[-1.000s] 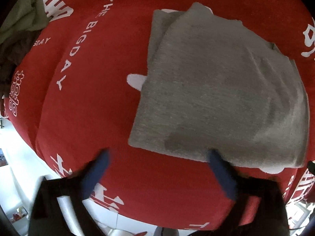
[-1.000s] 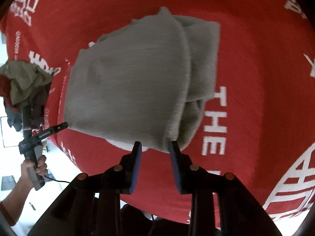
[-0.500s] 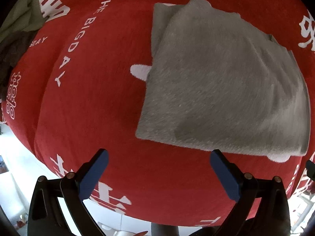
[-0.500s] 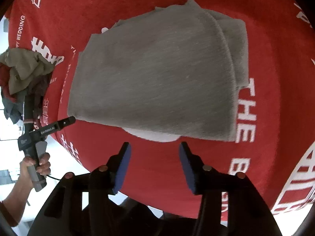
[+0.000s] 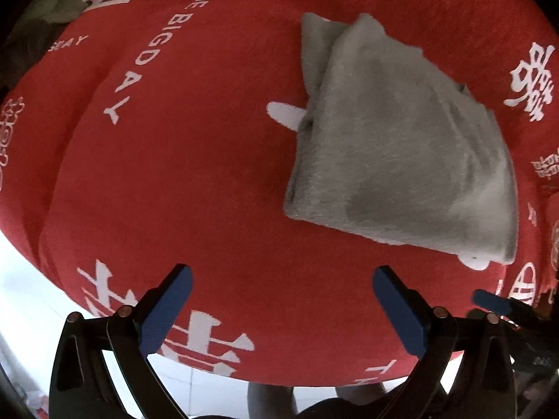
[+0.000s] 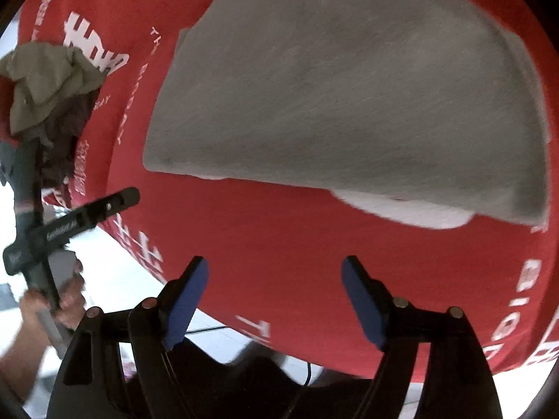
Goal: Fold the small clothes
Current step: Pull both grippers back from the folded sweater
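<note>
Folded grey garment [image 5: 401, 160] lies on the red tabletop cloth [image 5: 174, 181].
Both the left tool [image 5: 279, 310] and right tool [image 6: 276, 300] hover spread wide, holding nothing; crumpled clothes [image 6: 49, 83] sit piled well apart.

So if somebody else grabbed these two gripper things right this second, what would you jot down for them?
Left gripper: open, holding nothing, hovering short of the cloth's near edge.
Right gripper: open, holding nothing, also just short of that edge.
Grey garment: lies folded into a flat packet on the red tablecloth, touched by neither gripper.
Pile of unfolded clothes: at the table's far left, olive piece on top.
Done: the grey piece looks folded.
Left: probably take the next item from the pile and fold it.
</note>
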Demonstrator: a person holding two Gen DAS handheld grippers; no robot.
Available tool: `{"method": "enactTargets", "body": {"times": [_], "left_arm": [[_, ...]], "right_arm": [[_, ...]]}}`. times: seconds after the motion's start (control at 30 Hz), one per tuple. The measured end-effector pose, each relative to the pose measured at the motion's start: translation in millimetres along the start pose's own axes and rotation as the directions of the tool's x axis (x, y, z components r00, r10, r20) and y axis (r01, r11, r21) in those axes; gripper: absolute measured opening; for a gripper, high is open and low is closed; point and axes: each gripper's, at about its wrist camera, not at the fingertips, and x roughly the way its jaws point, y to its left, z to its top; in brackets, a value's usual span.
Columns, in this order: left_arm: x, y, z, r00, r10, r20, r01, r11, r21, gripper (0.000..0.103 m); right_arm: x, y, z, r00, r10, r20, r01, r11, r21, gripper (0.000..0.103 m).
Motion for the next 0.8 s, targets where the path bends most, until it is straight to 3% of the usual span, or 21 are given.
{"method": "enactTargets", "body": {"times": [0.2,0.37,0.53,0.8], "left_arm": [[0.9,-16.5,-0.2,1.0,-0.017,0.004,0.016,0.999,0.041,0.103],[-4.5,-47.3,-0.3,1.0,0.012,0.003,-0.013,0.988,0.153,0.103],[-15.8,-69.4,9.6,0.999,-0.021,0.034,0.012,0.968,0.252,0.103],[-7.9,-106.1,23.8,0.999,-0.036,0.008,0.031,0.946,0.324,0.103]], "right_arm": [[5.1,2.6,1.5,1.0,-0.007,-0.002,0.007,0.999,0.047,0.081],[-8.2,-12.8,-6.2,0.997,0.037,0.06,-0.047,0.986,0.16,0.081],[-23.8,-40.5,-26.1,0.989,0.074,0.129,-0.108,0.954,0.281,0.081],[-31.7,-70.0,-41.3,0.967,0.127,0.219,-0.21,0.889,0.408,0.081]]}}
